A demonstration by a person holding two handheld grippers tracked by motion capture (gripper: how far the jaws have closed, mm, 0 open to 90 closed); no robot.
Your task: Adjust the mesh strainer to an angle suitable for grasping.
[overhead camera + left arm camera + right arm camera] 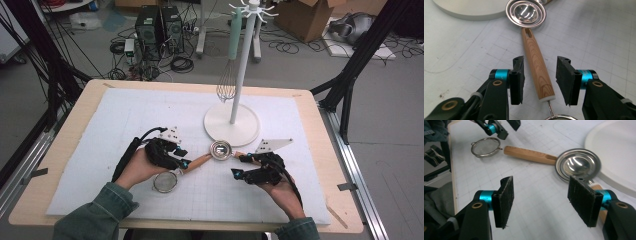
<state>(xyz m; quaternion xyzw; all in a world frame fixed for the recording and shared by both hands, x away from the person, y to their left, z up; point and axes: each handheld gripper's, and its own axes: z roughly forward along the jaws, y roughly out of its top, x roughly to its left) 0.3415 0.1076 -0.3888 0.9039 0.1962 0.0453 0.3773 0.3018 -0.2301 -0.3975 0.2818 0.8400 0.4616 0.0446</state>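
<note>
A: Biggest first?
B: Surface [90, 125] w/ white grid mat, then the white stand [232, 125] at rear centre, a whisk [227, 85] hanging off it.
A: And the hand-held grippers?
B: Left hand-held gripper [540, 80]: jaws apart, wooden handle of the strainer [536, 67] lying between the pads, neither pad touching it. Right hand-held gripper [546, 200]: jaws apart too, nothing between them, just bare mat.
A: Where's the strainer itself?
B: Flat on the mat, front centre. Mesh end [165, 181] sits by the left hand, handle angled up-right twd a small steel ladle bowl [220, 149], its tip just beside that. The bowl lies just in front of the stand base; its own wooden handle runs toward the right hand-held gripper.
</note>
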